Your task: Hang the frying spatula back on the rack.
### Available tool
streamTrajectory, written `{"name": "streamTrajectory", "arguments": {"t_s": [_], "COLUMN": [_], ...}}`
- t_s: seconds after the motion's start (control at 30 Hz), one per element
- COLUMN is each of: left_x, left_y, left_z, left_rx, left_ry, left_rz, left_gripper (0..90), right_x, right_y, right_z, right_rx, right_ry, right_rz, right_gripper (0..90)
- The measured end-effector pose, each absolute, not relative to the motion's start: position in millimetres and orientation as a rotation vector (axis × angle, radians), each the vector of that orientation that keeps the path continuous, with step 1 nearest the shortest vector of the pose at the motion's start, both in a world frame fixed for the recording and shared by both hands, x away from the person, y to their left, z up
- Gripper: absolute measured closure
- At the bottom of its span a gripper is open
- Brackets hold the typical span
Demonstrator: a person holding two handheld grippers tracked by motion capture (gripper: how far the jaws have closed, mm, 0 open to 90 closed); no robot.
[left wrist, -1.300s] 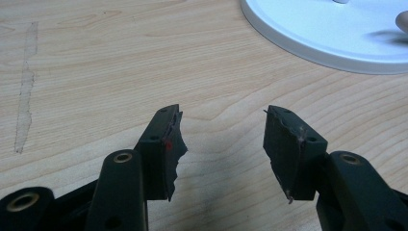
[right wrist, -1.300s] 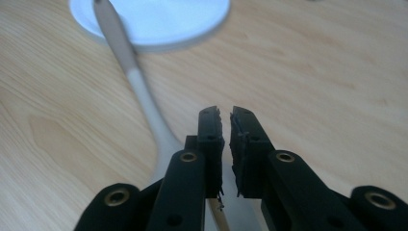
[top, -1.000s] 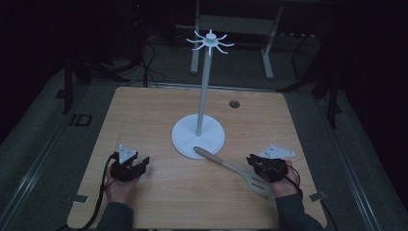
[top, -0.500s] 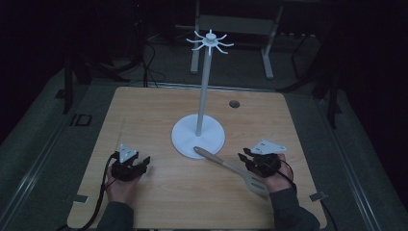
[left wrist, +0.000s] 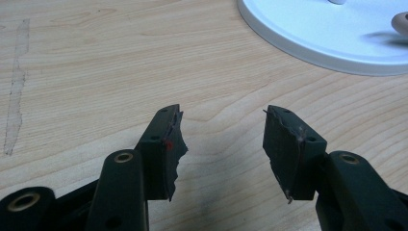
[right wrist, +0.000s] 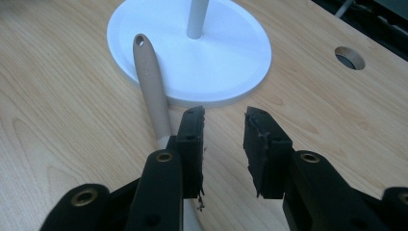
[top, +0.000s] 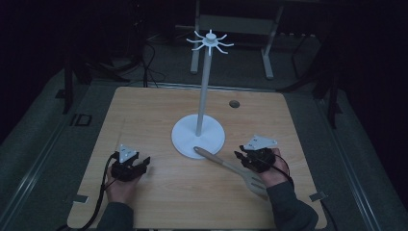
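Note:
A spatula with a beige handle [top: 216, 160] lies on the wooden table [top: 144, 110], its tip resting on the round base [top: 211, 137] of a white hook stand [top: 210, 41]. Its slotted head [top: 254, 183] lies by the right hand. My right gripper [top: 240, 157] hovers open just right of the handle. In the right gripper view the handle [right wrist: 151, 72] runs beside and under the left jaw of the right gripper [right wrist: 223, 118], nothing between the jaws. My left gripper [top: 143, 162] is open over bare wood; the left gripper [left wrist: 222, 120] faces the base [left wrist: 327, 33].
A round cable hole [top: 234, 103] sits in the table behind the stand, seen also as the hole [right wrist: 350, 57] in the right gripper view. The stand's pole [top: 202, 91] rises mid-table. Dark floor, cables and a metal frame [top: 231, 24] surround the table.
My right gripper has shifted left and slightly forward, closing in beside the spatula handle. The left gripper and the spatula have stayed put.

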State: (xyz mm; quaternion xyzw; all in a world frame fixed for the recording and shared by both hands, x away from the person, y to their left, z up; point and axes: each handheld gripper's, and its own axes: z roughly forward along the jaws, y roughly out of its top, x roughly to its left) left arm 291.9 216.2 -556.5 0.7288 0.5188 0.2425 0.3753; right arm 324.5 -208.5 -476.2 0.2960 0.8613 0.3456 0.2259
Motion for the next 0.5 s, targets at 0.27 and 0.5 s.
{"name": "streamTrajectory", "arguments": {"t_s": [0.27, 0.5], "left_x": [291.4, 291.6], "left_y": [216.7, 216.7], "left_z": [-555.6, -555.6], "left_rx": [1.858, 1.851], "left_ry": [1.323, 1.321], "left_rz": [0.615, 0.607], "left_gripper": [48.6, 48.6], "right_x": [329.4, 335.0], "right_y": [-200.6, -194.1], "right_z": [-472.1, -470.2], "right_rx": [0.785, 0.759], "right_ry": [2.423, 2.469], "right_rz": [0.883, 0.817], "right_gripper": [68.7, 68.6]}}
